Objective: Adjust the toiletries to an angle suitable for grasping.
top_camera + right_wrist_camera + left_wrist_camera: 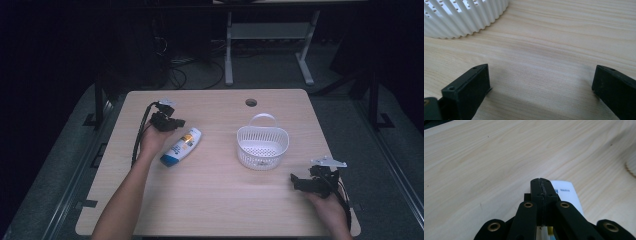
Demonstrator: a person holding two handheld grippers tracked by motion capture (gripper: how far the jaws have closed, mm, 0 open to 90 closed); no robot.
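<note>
**Left claw clenched above the bottle, right claw spread near the basket**

Left claw (172,122) appears in the high view at the far left part of the table (210,200), held by the person's left hand (152,140). It is just beside the white end of a bottle (181,146), which lies flat on the wood, with its blue cap toward the person and an orange label in the middle. A white basket (262,146) with a handle stands to the right of the bottle, well apart from it. The right claw (300,182) is near the front right corner of the table, in the right hand (330,210), and it points toward the basket.

From the left gripper view, the two black jaws are pressed together, with nothing between them. The left claw (541,185) is over the white body of the bottle (570,195); I cannot tell if it touches it. The table (486,165) lies around it.

From the right gripper view, the right claw (541,77) is released: its jaws stand wide apart over bare table (554,45). The ribbed wall of the basket (466,20) is at the upper left, apart from the jaws.
</note>
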